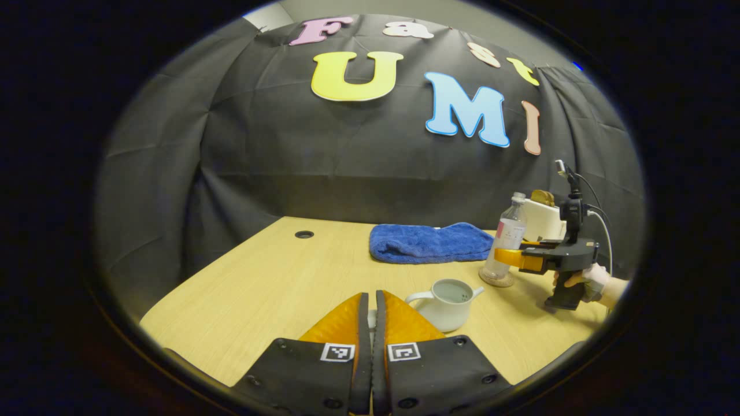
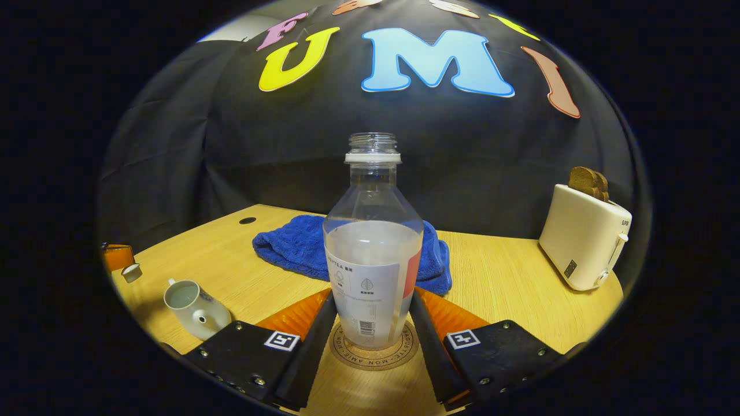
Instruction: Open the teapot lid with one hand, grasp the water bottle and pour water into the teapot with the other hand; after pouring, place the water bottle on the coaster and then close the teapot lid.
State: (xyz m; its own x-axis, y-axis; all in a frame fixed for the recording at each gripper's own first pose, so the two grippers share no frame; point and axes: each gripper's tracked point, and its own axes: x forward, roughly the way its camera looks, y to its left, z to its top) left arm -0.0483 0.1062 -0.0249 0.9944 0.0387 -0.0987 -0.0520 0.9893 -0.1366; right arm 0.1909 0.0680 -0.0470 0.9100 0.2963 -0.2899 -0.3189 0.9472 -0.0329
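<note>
The clear, uncapped water bottle [image 2: 373, 254], about half full, stands upright on the round cork coaster [image 2: 348, 355]. My right gripper [image 2: 373, 296] is shut on its lower body, one finger pressing on each side. In the left gripper view the same bottle [image 1: 510, 234] and right gripper [image 1: 504, 257] are at the right, held by a hand [image 1: 581, 278]. The white teapot [image 1: 446, 301] stands open with water inside, just right of my left gripper [image 1: 371, 296]. That gripper is shut on the small white teapot lid [image 2: 132, 271], held above the table left of the teapot [image 2: 193, 306].
A blue towel [image 2: 300, 245] lies behind the bottle. A white toaster [image 2: 584, 237] with bread in it stands at the far right. A cable hole [image 1: 304, 234] is in the wooden table [image 1: 272, 283] at the back left.
</note>
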